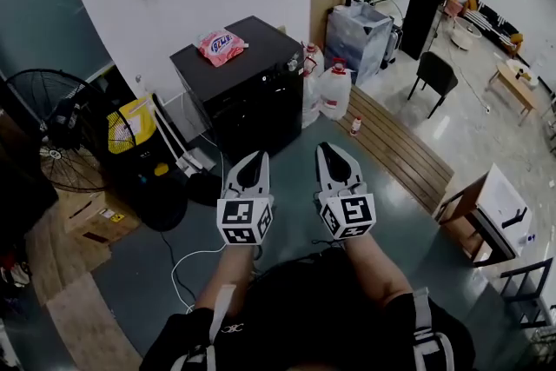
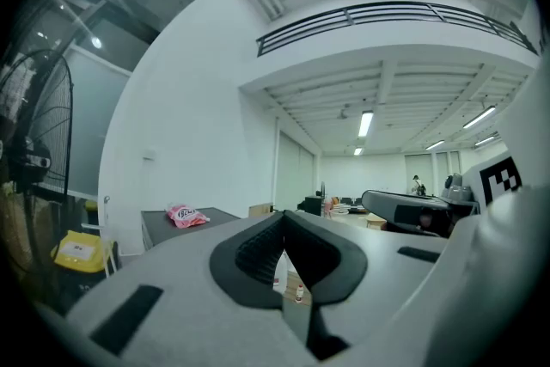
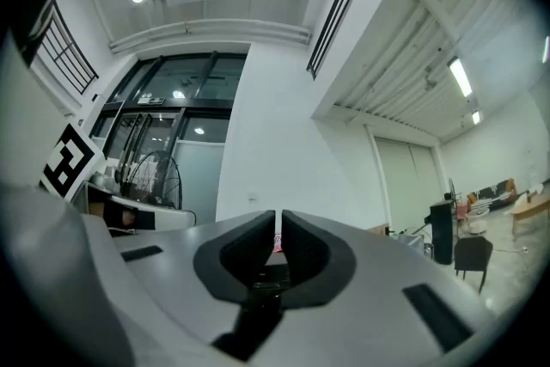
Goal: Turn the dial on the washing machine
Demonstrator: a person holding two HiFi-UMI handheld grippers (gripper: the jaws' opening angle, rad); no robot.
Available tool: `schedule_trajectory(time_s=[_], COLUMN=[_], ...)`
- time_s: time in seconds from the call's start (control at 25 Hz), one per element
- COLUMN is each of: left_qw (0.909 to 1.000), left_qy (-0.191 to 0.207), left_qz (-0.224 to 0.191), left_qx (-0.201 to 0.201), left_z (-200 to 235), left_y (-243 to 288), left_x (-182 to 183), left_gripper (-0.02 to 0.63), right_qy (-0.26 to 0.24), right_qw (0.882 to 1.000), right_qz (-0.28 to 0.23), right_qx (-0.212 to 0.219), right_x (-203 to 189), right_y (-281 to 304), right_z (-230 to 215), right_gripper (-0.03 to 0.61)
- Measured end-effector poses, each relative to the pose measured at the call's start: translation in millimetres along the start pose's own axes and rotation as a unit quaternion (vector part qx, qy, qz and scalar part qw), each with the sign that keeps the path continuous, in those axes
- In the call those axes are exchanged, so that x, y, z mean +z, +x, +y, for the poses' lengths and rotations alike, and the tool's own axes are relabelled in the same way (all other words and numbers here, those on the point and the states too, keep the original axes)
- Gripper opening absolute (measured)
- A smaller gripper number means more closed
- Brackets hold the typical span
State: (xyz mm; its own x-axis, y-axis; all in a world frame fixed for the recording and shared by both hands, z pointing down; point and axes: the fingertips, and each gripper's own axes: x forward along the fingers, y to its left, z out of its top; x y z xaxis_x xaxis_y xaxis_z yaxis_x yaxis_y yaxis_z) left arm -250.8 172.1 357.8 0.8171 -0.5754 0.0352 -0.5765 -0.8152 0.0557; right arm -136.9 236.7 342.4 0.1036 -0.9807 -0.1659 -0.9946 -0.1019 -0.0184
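Note:
A black washing machine (image 1: 248, 96) stands against the white wall, with a pink bag (image 1: 219, 45) lying on its lid. Its dial is too small to make out in the head view. My left gripper (image 1: 252, 159) and right gripper (image 1: 333, 150) are held side by side above the floor, pointing at the machine and well short of it. Both are shut, with nothing between the jaws. In the left gripper view the left gripper (image 2: 284, 217) looks past the machine's top (image 2: 159, 225) and the pink bag (image 2: 185, 215). The right gripper (image 3: 278, 221) faces the wall.
A floor fan (image 1: 48, 130) and a yellow container (image 1: 130, 124) stand left of the machine, with cardboard boxes (image 1: 91, 217) nearer. White jugs (image 1: 334, 91) sit to its right beside wooden planks (image 1: 404, 148). A white cable (image 1: 187, 265) trails on the floor. A small table (image 1: 495, 213) stands at the right.

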Motion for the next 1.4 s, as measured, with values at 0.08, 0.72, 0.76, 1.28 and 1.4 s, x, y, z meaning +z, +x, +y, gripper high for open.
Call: schedule_trajectory(time_s=[0.08,0.72,0.76,1.28,1.4], left_qw=[1.0,0.9999,0.9999,0.9966,0.9949], left_qy=[-0.002,0.002,0.001,-0.013,-0.024], left_qz=[-0.002,0.007,0.009,0.052,0.058], left_qx=[-0.002,0.008,0.01,0.062,0.079], left_z=[6,46,48,92,105], left_y=[8,176,193,399,429], left_x=[1,-19,-19,-25,-33], left_gripper=[0.003,0.003,0.003,0.003,0.003], right_qy=[-0.002,0.008,0.01,0.02,0.019], right_qw=[1.0,1.0,1.0,0.998,0.995], right_qz=[-0.001,0.004,0.004,0.049,0.063], right_qx=[-0.005,-0.014,-0.013,0.046,0.068], right_x=[-1,-52,-54,-100,-118], right_y=[7,141,154,339,372], right_z=[-4,-119,-130,-255,-268], right_gripper=[0.011,0.011,0.011,0.011,0.012])
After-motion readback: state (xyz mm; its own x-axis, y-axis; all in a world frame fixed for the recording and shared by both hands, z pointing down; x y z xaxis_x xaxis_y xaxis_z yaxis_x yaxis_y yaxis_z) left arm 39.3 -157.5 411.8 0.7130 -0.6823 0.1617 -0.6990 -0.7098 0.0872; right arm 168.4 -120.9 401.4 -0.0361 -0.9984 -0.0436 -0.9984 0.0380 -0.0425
